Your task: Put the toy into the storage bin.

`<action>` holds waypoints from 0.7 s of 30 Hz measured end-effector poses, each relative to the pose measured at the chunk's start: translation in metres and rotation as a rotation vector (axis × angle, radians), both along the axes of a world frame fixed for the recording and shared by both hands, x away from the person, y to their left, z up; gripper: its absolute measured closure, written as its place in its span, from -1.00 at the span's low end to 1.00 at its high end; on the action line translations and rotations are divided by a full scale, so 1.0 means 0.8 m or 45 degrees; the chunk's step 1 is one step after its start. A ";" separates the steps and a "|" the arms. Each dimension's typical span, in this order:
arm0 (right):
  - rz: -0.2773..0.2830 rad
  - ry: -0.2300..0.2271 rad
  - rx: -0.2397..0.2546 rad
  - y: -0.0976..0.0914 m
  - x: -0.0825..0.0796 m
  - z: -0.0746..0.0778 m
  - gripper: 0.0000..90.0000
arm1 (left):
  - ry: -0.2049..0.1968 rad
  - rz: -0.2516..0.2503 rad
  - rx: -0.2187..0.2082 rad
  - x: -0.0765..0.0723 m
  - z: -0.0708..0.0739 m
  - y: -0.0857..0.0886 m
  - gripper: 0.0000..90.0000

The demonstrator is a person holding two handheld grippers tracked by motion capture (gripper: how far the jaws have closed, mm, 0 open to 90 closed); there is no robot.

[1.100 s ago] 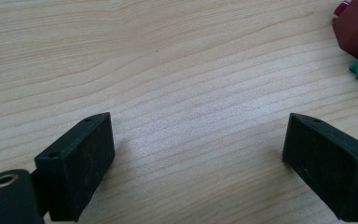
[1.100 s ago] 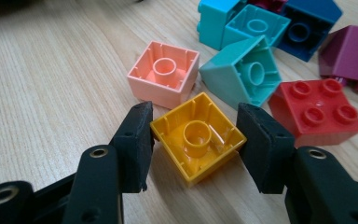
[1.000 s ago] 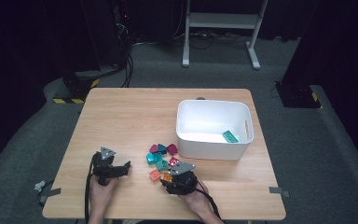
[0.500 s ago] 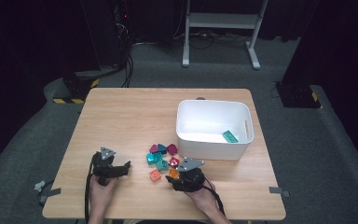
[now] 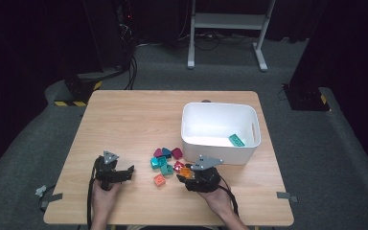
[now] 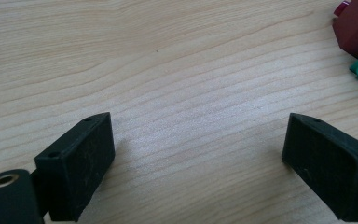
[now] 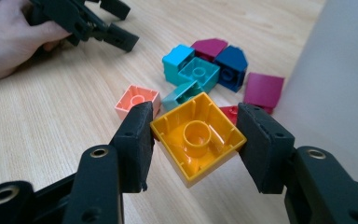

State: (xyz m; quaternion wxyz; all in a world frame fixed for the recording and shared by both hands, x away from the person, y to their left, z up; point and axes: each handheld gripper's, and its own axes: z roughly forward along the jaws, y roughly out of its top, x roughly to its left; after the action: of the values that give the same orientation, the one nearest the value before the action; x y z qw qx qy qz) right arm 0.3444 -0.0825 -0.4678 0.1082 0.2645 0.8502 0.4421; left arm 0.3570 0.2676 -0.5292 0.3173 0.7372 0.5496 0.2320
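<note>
Right gripper view: jaws of the right gripper [image 7: 195, 140] clamp an orange block [image 7: 197, 138], seemingly off the table [image 7: 51, 121].

Left hand-held gripper [image 5: 124, 171] gapes wide; right hand-held gripper [image 7: 193, 140] is clamped.

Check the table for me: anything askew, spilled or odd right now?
Nothing spilled or damaged. One quirk: the orange brick sits in the right gripper hollow side up and cornerwise, pinched at two corners rather than flat faces. The other bricks lie loosely piled beside the white bin; one green brick is inside.
</note>
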 end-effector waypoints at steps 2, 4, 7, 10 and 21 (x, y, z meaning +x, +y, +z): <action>-0.005 -0.013 0.005 -0.004 0.000 0.006 0.07 | 0.000 0.000 0.000 0.000 0.000 0.000 -0.80; -0.009 -0.028 0.005 -0.008 0.000 0.013 0.07 | 0.000 0.000 0.000 0.000 0.000 0.000 -0.80; -0.018 -0.049 0.013 -0.013 0.002 0.025 0.07 | 0.000 0.000 0.000 0.000 0.000 0.000 -0.80; -0.026 -0.065 0.027 -0.019 0.003 0.038 0.07 | 0.000 0.000 0.000 0.000 0.000 0.000 -0.80; -0.091 -0.078 0.088 -0.044 0.012 0.067 0.07 | 0.000 0.000 0.000 0.000 0.000 0.000 -0.80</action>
State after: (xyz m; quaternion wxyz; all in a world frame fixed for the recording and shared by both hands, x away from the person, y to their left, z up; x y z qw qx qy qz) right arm 0.3541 -0.1178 -0.4144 0.1409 0.2845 0.8208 0.4749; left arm 0.3570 0.2676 -0.5292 0.3173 0.7372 0.5495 0.2321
